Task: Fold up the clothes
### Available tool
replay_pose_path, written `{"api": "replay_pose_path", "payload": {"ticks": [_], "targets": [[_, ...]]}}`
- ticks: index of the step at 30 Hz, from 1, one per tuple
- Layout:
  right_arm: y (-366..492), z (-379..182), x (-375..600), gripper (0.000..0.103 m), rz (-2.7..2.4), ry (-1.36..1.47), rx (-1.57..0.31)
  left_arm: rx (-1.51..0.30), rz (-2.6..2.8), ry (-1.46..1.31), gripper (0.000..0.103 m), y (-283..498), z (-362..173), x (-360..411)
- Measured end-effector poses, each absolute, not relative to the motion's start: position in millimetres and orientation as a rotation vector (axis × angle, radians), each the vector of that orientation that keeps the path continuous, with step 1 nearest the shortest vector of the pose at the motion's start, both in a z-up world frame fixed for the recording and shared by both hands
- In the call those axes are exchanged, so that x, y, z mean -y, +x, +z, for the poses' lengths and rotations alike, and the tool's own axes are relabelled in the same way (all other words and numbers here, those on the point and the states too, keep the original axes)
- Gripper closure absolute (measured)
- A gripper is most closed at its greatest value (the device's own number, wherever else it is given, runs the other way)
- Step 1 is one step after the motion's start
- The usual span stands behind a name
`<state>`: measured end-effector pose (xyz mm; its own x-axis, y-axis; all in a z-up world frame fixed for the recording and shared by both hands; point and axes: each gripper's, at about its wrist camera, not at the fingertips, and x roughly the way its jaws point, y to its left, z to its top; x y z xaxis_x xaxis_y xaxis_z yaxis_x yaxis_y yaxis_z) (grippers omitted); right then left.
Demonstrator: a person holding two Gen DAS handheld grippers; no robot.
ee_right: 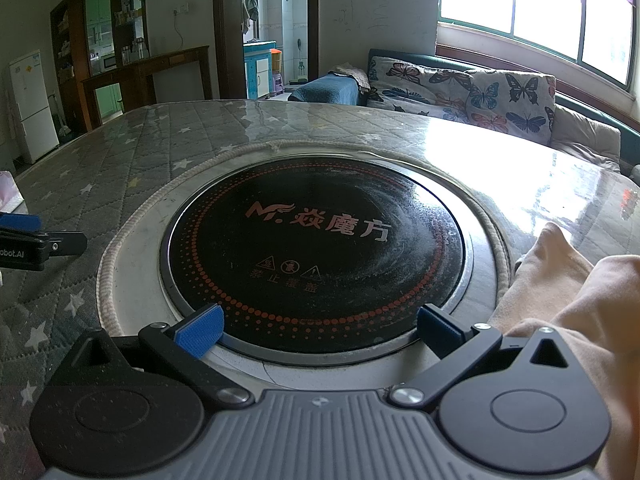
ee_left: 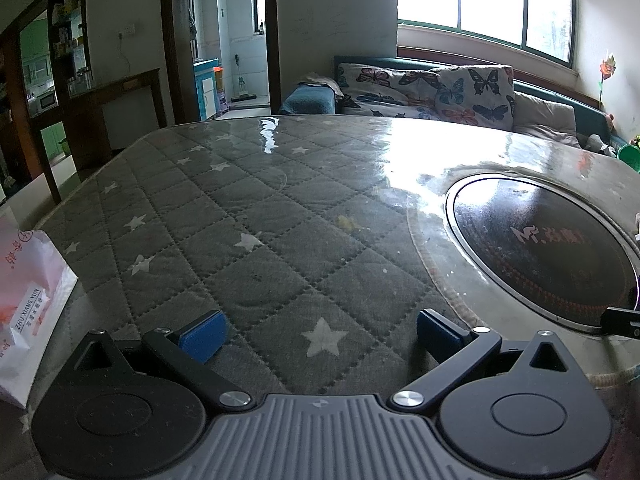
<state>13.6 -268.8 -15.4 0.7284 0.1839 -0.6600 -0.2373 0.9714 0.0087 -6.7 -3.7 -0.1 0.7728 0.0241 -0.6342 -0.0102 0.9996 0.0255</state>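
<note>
On a round table (ee_left: 280, 208) covered with a grey quilted, star-patterned cloth under clear plastic, two handheld claws sit low and level, both pointing across the tabletop toward a sofa (ee_right: 472, 92) with butterfly cushions beneath a bright window. The left claw (ee_left: 322, 330) hovers just above the quilted cover, its blue-padded fingers (ee_left: 204, 334) spread wide and holding nothing. The right claw (ee_right: 320, 328) is poised over the near rim of the black induction cooktop (ee_right: 320, 256) set into the table's centre, fingers likewise spread apart and empty. A peach-coloured garment (ee_right: 560, 292) lies crumpled on the table at the right claw's right side, just beside its right finger and partly overlapping the cooktop's surround. A white printed bag (ee_left: 28, 300) rests at the table's left edge, near the left claw.
</note>
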Motion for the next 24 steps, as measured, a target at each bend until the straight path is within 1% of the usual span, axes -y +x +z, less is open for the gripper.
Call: {"api": "replay_pose_path", "payload": {"ticks": [24], "targets": [[13.8, -15.6, 268.4, 0.0, 0.232, -0.078, -0.719, -0.684, 0.03, 0.01, 0.0, -10.6, -0.8, 0.7]]}}
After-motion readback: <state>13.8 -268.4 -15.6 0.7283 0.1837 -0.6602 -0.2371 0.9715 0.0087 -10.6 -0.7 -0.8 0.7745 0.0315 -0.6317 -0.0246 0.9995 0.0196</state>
